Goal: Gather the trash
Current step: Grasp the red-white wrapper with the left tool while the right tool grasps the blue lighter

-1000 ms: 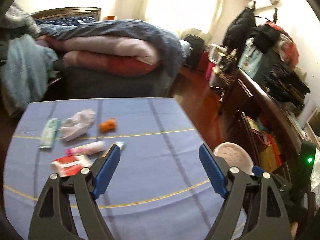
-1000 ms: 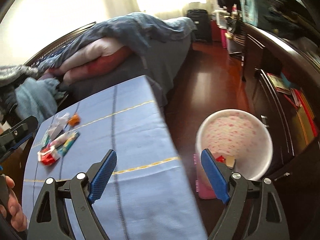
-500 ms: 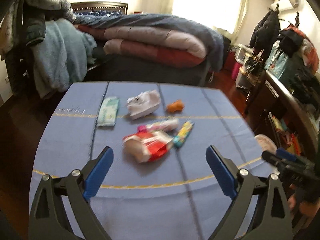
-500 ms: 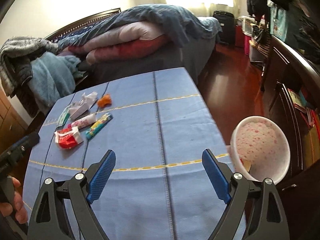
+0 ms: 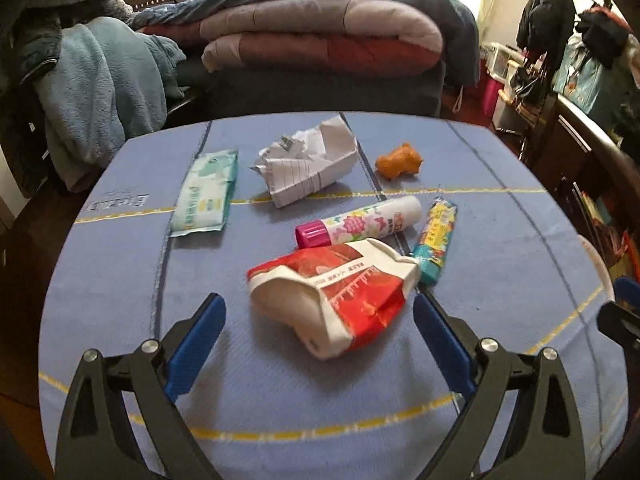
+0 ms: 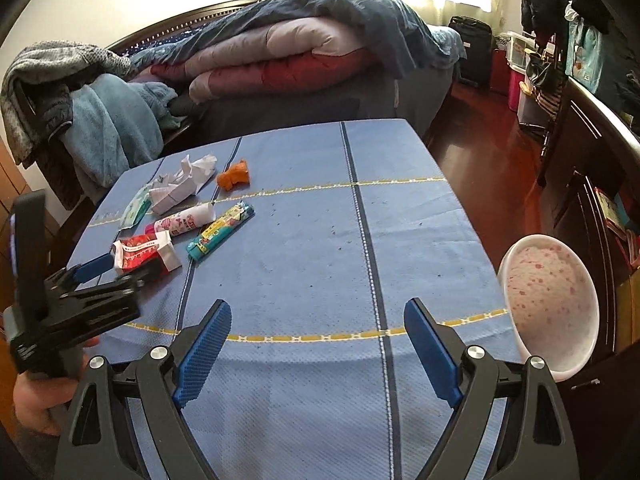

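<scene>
On the blue tablecloth [image 5: 280,392] lie a red and white wrapper [image 5: 332,284], a pink-capped tube [image 5: 360,222], a colourful candy wrapper [image 5: 434,238], crumpled paper [image 5: 310,162], a wet-wipe pack [image 5: 206,194] and an orange scrap [image 5: 400,160]. My left gripper [image 5: 316,312] is open, its blue fingers either side of the red wrapper, just short of it. It also shows in the right wrist view [image 6: 116,268]. My right gripper [image 6: 316,320] is open and empty over the near middle of the table [image 6: 304,264]. The pink-speckled white bin [image 6: 550,300] stands off the table's right edge.
A bed piled with quilts [image 5: 320,36] lies behind the table. Blue blankets [image 5: 104,92] hang on a chair at the left. A dark wooden dresser [image 6: 592,168] lines the right wall, with red-brown floor [image 6: 492,140] between.
My left gripper swung left from the bin side and closed in on the trash pile, now straddling the red wrapper. My right gripper turned from the bin back over the table.
</scene>
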Motion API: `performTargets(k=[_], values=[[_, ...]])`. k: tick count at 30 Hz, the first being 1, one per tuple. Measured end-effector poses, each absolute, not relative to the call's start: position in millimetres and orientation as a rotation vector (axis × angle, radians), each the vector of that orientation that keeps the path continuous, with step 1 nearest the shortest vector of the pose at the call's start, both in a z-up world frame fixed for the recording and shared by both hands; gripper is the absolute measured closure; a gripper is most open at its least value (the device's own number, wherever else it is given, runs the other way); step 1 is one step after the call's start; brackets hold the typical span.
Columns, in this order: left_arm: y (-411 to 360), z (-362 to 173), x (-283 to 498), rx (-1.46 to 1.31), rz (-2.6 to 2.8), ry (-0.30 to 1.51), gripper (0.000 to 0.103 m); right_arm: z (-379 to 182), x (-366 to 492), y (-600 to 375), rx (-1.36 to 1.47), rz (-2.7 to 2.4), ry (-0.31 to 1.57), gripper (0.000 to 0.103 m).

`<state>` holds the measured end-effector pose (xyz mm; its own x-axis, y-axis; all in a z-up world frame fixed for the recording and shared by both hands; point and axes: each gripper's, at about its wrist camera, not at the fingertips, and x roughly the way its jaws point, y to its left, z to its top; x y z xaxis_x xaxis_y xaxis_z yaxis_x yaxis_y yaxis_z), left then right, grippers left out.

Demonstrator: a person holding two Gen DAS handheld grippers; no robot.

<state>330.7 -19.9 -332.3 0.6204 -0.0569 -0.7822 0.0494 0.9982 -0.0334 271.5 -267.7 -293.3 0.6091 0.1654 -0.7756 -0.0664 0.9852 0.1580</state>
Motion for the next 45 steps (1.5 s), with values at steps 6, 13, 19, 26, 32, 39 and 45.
performTargets(k=[6,13,19,26,32,39,45], values=[[-15.9,-337.3,340.8,-0.065,-0.071,0.904,0.020,-297.1,278.0,-255.3,0.096,0.150,0.916,0.015],[-3.2,-331.8,332.7,-0.103,-0.069,0.883,0.023,-297.2,289.8,-234.9,0.075,0.173,0.908,0.015],[24.8,-311.0,314.2,-0.163,-0.027,0.816,0.022,-304.2,311.6,-205.2,0.072,0.188,0.919,0.015],[57.6,-293.8,299.3,-0.197,0.023,0.767,0.022,-321.9,338.2,-166.3,0.062,0.182,0.965,0.015],[73.6,-288.4,295.3,-0.203,0.046,0.748,0.022,-330.2,350.6,-138.6,0.024,0.150,0.993,0.015],[86.7,-288.3,294.8,-0.226,0.055,0.742,0.022,-333.5,356.8,-125.9,-0.021,0.121,0.992,0.022],[89.2,-286.8,293.0,-0.235,0.060,0.740,0.022,-329.6,352.9,-123.5,-0.041,0.148,0.984,0.052]])
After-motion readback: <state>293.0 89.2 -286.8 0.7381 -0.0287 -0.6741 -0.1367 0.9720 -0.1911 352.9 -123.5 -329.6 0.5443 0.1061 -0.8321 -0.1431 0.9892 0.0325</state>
